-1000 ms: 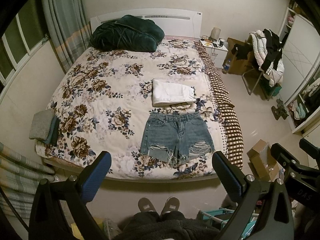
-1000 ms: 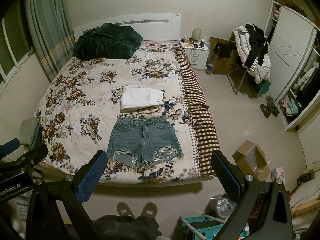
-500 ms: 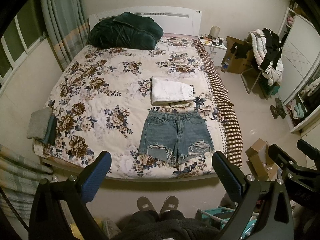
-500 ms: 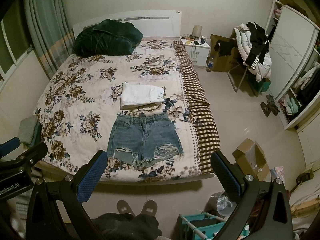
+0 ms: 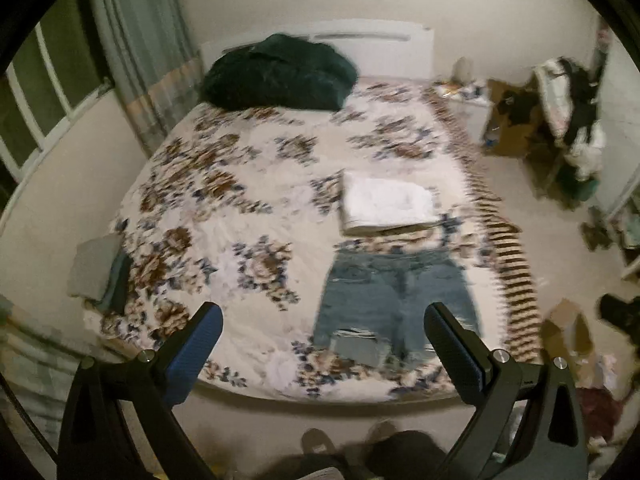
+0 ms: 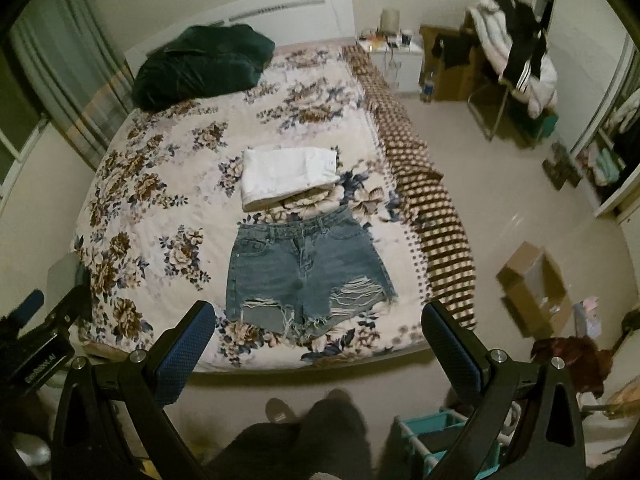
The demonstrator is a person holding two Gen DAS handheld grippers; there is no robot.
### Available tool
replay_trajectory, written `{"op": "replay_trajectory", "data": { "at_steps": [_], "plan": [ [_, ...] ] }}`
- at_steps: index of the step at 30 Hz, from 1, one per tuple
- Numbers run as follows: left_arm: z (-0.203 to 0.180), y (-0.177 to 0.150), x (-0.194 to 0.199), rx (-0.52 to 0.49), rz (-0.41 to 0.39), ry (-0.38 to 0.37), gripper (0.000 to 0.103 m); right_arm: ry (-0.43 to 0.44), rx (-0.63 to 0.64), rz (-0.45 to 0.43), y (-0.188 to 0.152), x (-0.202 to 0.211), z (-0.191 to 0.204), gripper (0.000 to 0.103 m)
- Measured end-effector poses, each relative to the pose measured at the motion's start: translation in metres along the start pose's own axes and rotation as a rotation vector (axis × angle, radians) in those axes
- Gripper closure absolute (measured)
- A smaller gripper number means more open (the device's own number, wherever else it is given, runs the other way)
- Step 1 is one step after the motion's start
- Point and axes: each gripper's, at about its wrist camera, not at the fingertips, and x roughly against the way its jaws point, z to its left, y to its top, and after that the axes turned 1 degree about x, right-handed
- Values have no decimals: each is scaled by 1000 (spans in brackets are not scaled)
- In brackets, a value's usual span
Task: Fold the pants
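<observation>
Shorts (image 6: pixel 306 268) — denim, frayed hems — lie flat and unfolded on the floral bed cover (image 6: pixel 160 208), waistband toward the headboard, hems toward the foot edge; flat layout suits a leg-over-leg fold. Just beyond the waistband sits a folded white garment (image 6: pixel 288 176), probably a finished piece parked clear. Dark green bundle (image 6: pixel 204 66) far past that, by the headboard. Left gripper (image 5: pixel 322 340) and right gripper (image 6: pixel 314 338) both spread wide, holding nothing, hovering off the foot edge short of the shorts — nothing touched. Left view is blurred. Judgement: approach stage, fold not started; next needs a pinch on one side's waistband and hem.
</observation>
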Motion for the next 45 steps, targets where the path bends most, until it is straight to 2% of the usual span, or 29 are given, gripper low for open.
{"op": "replay_trajectory", "data": {
  "at_steps": [5, 9, 11, 14, 17, 19, 21, 22, 23, 25, 26, 27, 28, 29, 30, 31, 33, 37, 39, 40, 41, 42, 43, 45],
  "plan": [
    [-37, -2, -70, 49, 103, 65, 0, 18, 17, 94, 48, -100, -40, 0],
    [-90, -9, -133, 110, 198, 88, 0, 114, 25, 165, 98, -190, -93, 0],
    [-135, -15, -170, 129, 237, 92, 0, 154, 41, 173, 121, -228, -116, 0],
    [-209, -27, -229, 129, 275, 63, 0, 187, 100, 218, 157, -308, -165, 0],
    [-279, -50, -294, 108, 357, 4, 0, 190, 146, 249, 176, -374, -208, 0],
    [-329, -72, -339, 73, 391, -11, 0, 228, 154, 287, 181, -421, -238, 0],
    [-362, -93, -373, 36, 411, -2, 0, 257, 159, 328, 180, -462, -260, 0],
    [-383, -109, -397, 13, 431, 9, 1, 265, 161, 340, 171, -468, -264, 0],
    [-394, -119, -411, -1, 452, 14, 6, 270, 169, 356, 166, -486, -271, 0],
    [-413, -145, -443, -22, 514, 28, 28, 285, 188, 394, 159, -520, -276, 0],
    [-415, -154, -452, -19, 540, 27, 52, 303, 200, 413, 156, -540, -277, 0],
    [-415, -161, -460, -11, 556, 24, 61, 331, 211, 437, 153, -559, -276, 0],
    [-413, -165, -461, 4, 540, 18, 61, 350, 219, 453, 147, -569, -267, 0],
    [-408, -166, -456, 29, 499, 1, 67, 360, 225, 468, 145, -581, -262, 0],
    [-403, -166, -452, 49, 478, -12, 81, 382, 231, 492, 144, -601, -254, 0],
    [-398, -165, -449, 65, 463, -22, 91, 400, 233, 504, 142, -607, -244, 0],
    [-387, -165, -443, 97, 449, -46, 98, 455, 242, 543, 139, -639, -220, 0],
    [-366, -157, -433, 136, 423, -83, 99, 525, 193, 614, 137, -683, -178, 0],
    [-358, -152, -428, 143, 409, -87, 100, 552, 148, 645, 136, -704, -161, 8],
    [-352, -148, -424, 151, 398, -88, 100, 548, 137, 658, 135, -712, -154, 21],
    [-348, -146, -419, 157, 394, -93, 100, 540, 138, 663, 135, -720, -146, 43],
    [-344, -144, -414, 164, 387, -96, 100, 530, 145, 650, 134, -723, -140, 57],
    [-336, -139, -406, 174, 368, -97, 100, 516, 148, 641, 135, -723, -135, 80],
    [-320, -133, -393, 188, 336, -100, 100, 506, 132, 605, 136, -713, -129, 89]
  ]
}}
